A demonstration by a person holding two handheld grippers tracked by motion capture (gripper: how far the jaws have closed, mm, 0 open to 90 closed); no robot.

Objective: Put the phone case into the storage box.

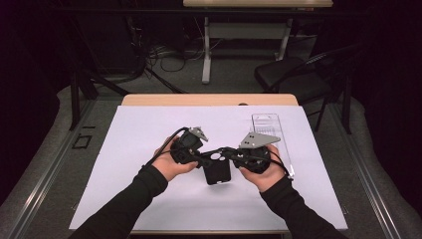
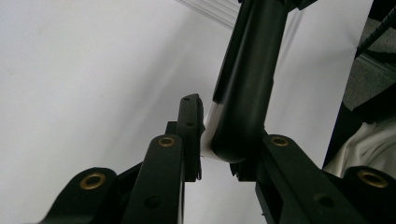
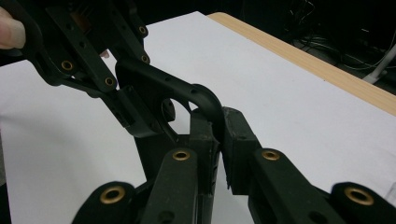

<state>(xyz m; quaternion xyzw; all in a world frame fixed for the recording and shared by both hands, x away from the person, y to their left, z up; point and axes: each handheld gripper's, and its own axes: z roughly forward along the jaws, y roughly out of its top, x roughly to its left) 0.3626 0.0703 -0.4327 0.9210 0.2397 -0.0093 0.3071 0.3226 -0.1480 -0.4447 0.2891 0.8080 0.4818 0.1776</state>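
A black phone case point(image 1: 217, 172) with a round hole hangs between my two grippers over the white sheet point(image 1: 144, 129). My left gripper point(image 1: 209, 152) comes in from the left and grips the case's upper edge. In the left gripper view the case's rounded rim point(image 2: 247, 79) lies between the jaws point(image 2: 219, 135), with the left pad point(image 2: 190, 126) against its pale inner edge. My right gripper point(image 1: 230, 152) comes in from the right. Its pads point(image 3: 238, 135) pinch the curved corner of the case point(image 3: 159, 81), and the left gripper point(image 3: 122, 100) clamps the same rim farther off.
A clear plastic tray point(image 1: 268, 127) lies on the sheet just beyond the right hand. The wooden table edge point(image 1: 209, 99) runs along the far side. Behind it stand a black chair point(image 1: 293, 74) and a desk leg point(image 1: 206, 50).
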